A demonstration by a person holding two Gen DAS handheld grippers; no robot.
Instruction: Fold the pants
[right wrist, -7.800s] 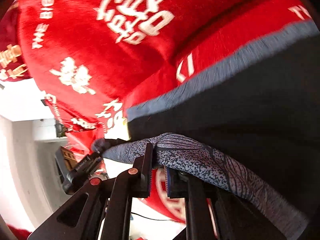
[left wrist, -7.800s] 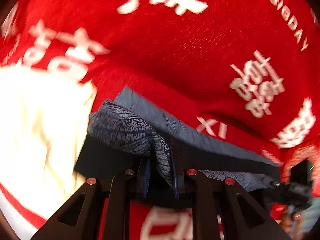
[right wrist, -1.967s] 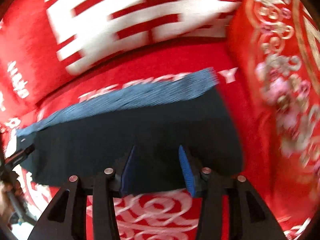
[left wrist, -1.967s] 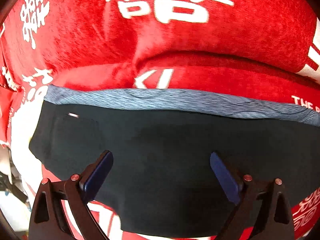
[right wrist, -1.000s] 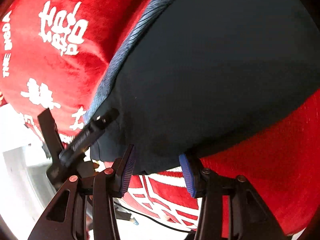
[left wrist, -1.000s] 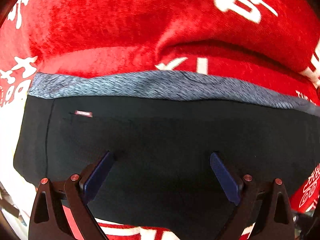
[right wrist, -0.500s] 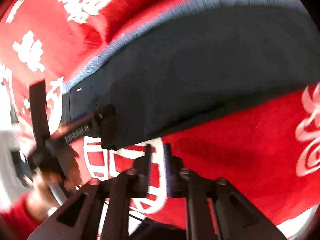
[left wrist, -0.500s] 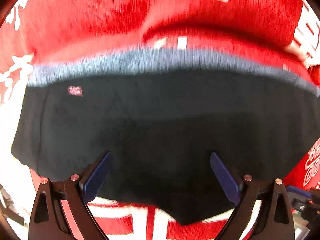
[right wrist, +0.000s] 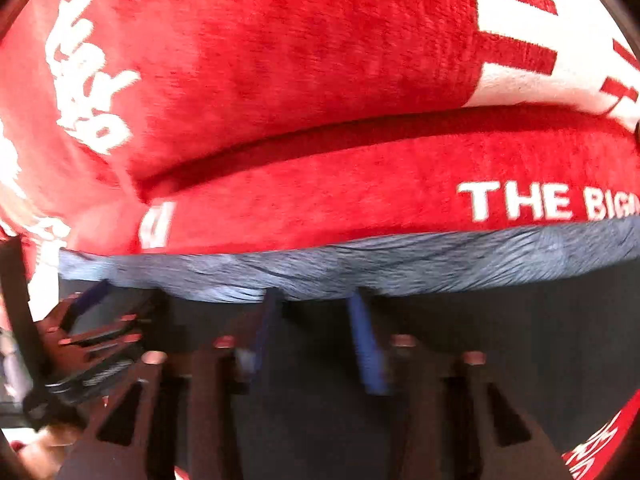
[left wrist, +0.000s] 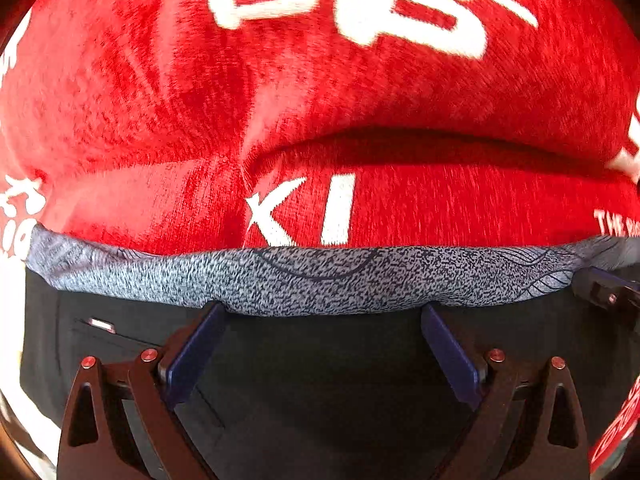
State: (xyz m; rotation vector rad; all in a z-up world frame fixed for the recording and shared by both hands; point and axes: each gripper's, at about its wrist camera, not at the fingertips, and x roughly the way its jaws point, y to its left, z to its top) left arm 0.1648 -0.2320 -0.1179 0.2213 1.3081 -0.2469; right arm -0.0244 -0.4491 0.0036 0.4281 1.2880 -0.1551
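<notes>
Pants [left wrist: 320, 380] lie flat on the red blanket [left wrist: 320, 100], dark fabric toward the cameras, grey speckled waistband [left wrist: 320, 280] running left-right along the far edge. Small pale label [left wrist: 101, 325] visible on the dark fabric near the left end.

Left gripper [left wrist: 320, 312]: jaws spread wide, nothing clamped. Both blue pads [left wrist: 192, 354] sit over the dark fabric, tips reaching the near edge of the waistband. Whether the tips press into the cloth or only sit above it, can't tell.

Right gripper [right wrist: 314, 300]: jaws apart but with a much narrower gap than the left, not closed on anything. Its blue pads [right wrist: 366, 348] also end at the near edge of the waistband, dark fabric showing between them. Right wrist view is motion-blurred, so contact is unclear there too.

Both tools are on the same waistband edge, side by side: the left gripper shows at the left margin of the right wrist view [right wrist: 80, 340], and part of the right one pokes in at the right margin of the left wrist view [left wrist: 604, 296].

Blanket has white printed characters and the lettering "THE BIG" [right wrist: 548, 202] just beyond the waistband, plus a raised fold [right wrist: 360, 132] behind it.
</notes>
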